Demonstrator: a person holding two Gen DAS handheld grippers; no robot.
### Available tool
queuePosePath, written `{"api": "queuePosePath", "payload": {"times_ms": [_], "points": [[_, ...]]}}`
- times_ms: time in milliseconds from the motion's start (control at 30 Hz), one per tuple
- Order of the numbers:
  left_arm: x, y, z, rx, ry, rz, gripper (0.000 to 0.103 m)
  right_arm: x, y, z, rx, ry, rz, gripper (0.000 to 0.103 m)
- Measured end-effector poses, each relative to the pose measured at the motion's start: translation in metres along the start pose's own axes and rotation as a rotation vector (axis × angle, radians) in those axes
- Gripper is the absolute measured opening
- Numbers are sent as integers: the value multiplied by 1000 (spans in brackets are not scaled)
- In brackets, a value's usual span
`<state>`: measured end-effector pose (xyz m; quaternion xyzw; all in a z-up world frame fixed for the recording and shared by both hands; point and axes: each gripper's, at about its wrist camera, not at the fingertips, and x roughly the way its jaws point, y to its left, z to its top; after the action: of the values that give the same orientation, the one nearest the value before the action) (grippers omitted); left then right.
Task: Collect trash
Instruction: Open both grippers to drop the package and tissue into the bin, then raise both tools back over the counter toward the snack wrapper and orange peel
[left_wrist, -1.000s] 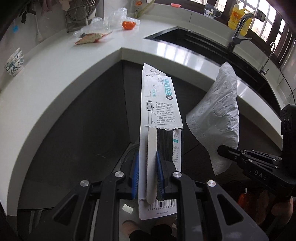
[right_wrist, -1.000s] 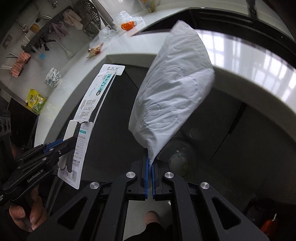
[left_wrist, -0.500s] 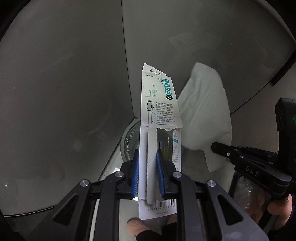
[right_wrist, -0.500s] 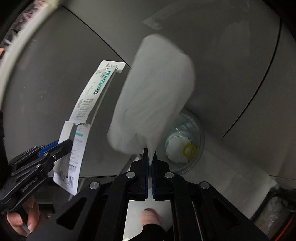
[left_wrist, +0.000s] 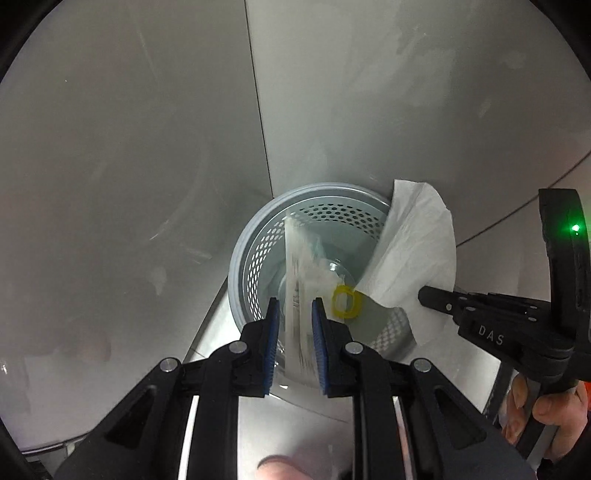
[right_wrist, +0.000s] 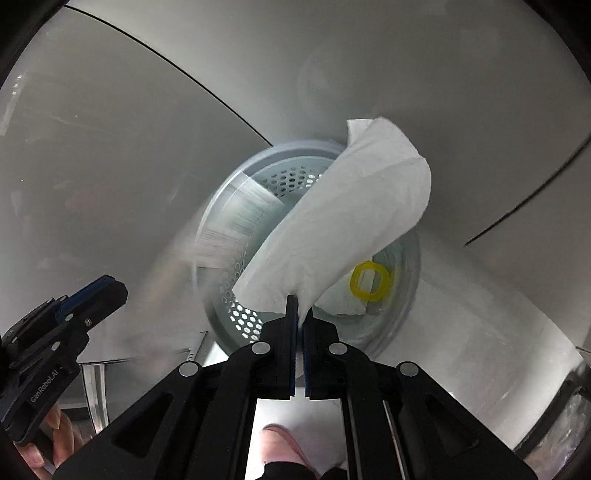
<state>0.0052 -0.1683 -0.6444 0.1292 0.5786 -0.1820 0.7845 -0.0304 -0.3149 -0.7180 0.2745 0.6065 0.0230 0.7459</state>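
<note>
A perforated grey waste bin (left_wrist: 258, 254) stands on the floor below both grippers; it also shows in the right wrist view (right_wrist: 236, 314). My left gripper (left_wrist: 294, 325) is open, and the toothbrush carton (left_wrist: 299, 280), motion-blurred, is dropping between its fingers into the bin; in the right wrist view the carton (right_wrist: 236, 218) lies blurred against the bin's left wall. My right gripper (right_wrist: 299, 314) is shut on a white paper towel (right_wrist: 354, 214) held over the bin; the towel (left_wrist: 413, 266) and gripper show at the right of the left wrist view.
Grey cabinet doors (left_wrist: 129, 147) rise behind the bin, meeting at a corner seam. Inside the bin lie a yellow ring (right_wrist: 370, 281) and other white trash. A foot (right_wrist: 284, 439) shows on the floor below the grippers.
Both grippers have dropped from counter height to just over the bin. The left gripper has opened and let go of the carton, which is falling in. The right still holds the towel.
</note>
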Motion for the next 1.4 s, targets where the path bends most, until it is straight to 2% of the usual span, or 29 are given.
{"api": "queuePosePath", "payload": {"times_ms": [100, 167, 233, 267, 300, 333, 600, 733, 900, 1100, 1167, 1267, 1400], "points": [[10, -2, 0, 1, 4, 18, 19, 14, 3, 4, -12, 8, 12, 3], [14, -1, 1, -6, 5, 29, 24, 22, 8, 7, -32, 20, 8, 4], [14, 1, 1, -18, 0, 37, 33, 29, 9, 10, -33, 48, 1, 19], [12, 4, 0, -26, -5, 37, 41, 30, 10, 10, -30, 54, -10, 35], [8, 6, -4, -35, -10, 35, 45, 31, 14, 13, -28, 44, -23, 45], [5, 8, -5, -44, -18, 33, 49, 29, 15, 12, -28, 34, -28, 46], [-22, 13, 6, -58, -35, 32, 49, 11, 19, 9, -27, 22, -49, 46], [-54, 27, 13, -45, -42, 37, 49, -18, 17, -12, -15, 4, -47, 46], [-133, 24, 22, -42, -39, 30, 49, -95, 31, -33, 5, -11, -58, 46], [-270, 16, 43, -43, -62, 25, 50, -233, 82, -48, -23, -31, -68, 46], [-314, 12, 52, -53, -85, 33, 58, -283, 104, -48, -53, -53, -54, 46], [-377, 13, 64, -88, -129, 34, 60, -349, 134, -46, -107, -104, -24, 46], [-440, 23, 78, -147, -183, 78, 62, -410, 166, -33, -167, -172, 6, 46]]}}
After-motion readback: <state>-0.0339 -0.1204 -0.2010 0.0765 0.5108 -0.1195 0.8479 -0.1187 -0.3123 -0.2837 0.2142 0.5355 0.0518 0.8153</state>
